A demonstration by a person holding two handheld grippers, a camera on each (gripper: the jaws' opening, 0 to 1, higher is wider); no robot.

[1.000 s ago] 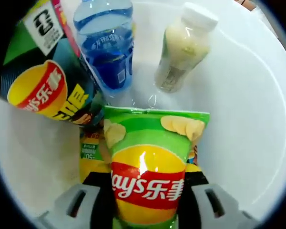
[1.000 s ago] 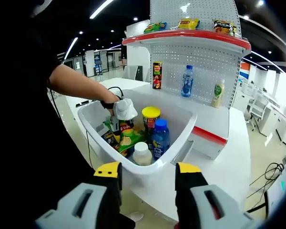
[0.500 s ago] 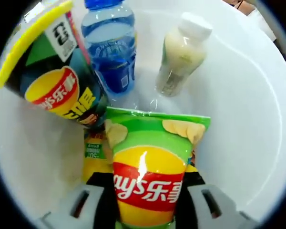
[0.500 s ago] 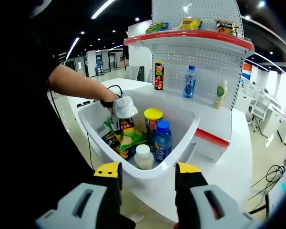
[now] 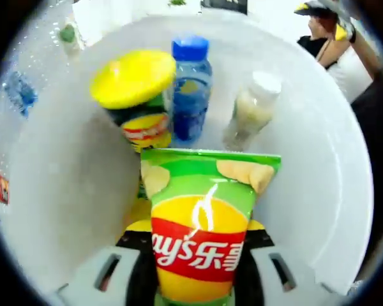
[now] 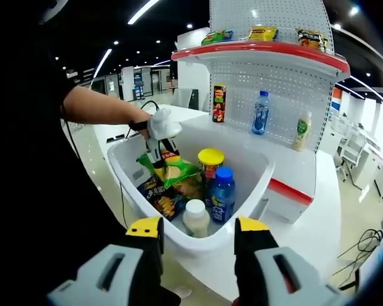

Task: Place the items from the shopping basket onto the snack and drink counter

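Note:
My left gripper (image 5: 195,242) is shut on a green Lay's chip bag (image 5: 201,223), held above the white basket (image 5: 319,159). Below it stand a chip can with a yellow lid (image 5: 135,95), a blue bottle (image 5: 190,89) and a milky bottle with a white cap (image 5: 250,111). In the right gripper view the left gripper (image 6: 158,152) holds the green bag (image 6: 172,171) over the basket (image 6: 252,185), near the can (image 6: 210,162), blue bottle (image 6: 222,191), white-capped bottle (image 6: 196,217) and a dark snack bag (image 6: 159,201). My right gripper (image 6: 198,239) is open and holds nothing, in front of the basket's near rim.
Behind the basket stands the counter shelf (image 6: 268,51) with a chip can (image 6: 219,103), a water bottle (image 6: 260,112) and a pale bottle (image 6: 300,132) on the lower level. Snack bags (image 6: 263,33) lie on top. A person's arm (image 6: 99,105) reaches in from the left.
The left gripper has lifted the green chip bag upward out of the pile, so the can and bottles look smaller and farther below. The right gripper has stayed in place.

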